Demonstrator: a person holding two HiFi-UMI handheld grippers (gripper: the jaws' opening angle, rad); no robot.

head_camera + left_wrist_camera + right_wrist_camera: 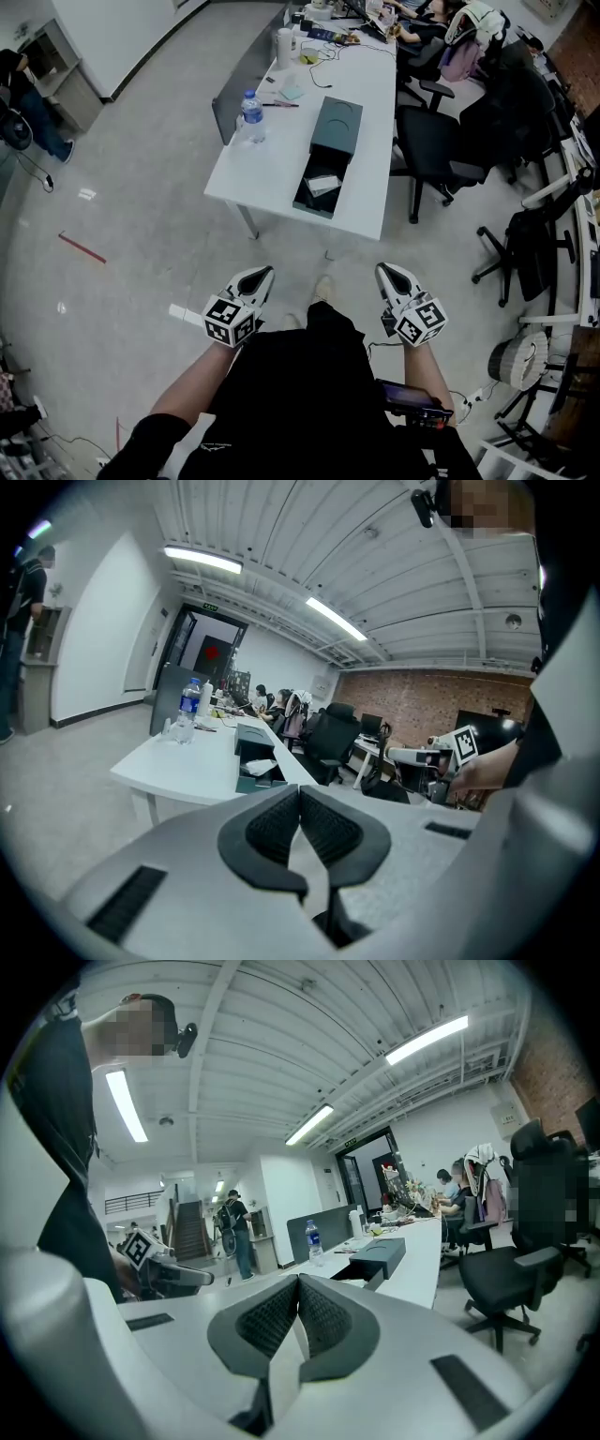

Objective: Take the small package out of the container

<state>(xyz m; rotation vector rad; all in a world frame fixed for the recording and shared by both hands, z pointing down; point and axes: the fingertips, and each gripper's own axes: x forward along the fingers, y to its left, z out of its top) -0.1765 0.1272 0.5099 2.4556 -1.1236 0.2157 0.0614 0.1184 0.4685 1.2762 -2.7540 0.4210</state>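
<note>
Fingers (pixel 267 829) of my left gripper (pixel 262 275) and right gripper (pixel 384 272) are pressed together, empty, well short of the table (pixel 272 159). The small package (pixel 322 185) lies in the open container (pixel 312 209) by the near edge. Arriving shut, I risk shoving the package, not pinching it.

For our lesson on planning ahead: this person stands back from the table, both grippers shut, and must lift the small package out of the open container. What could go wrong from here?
The left gripper and right gripper are both shut; reaching in unopened could push the small package rather than grip it.
The container sits near the edge of the table, so a tug might drag it off.
The water bottle stands nearby and could be knocked over.
</note>
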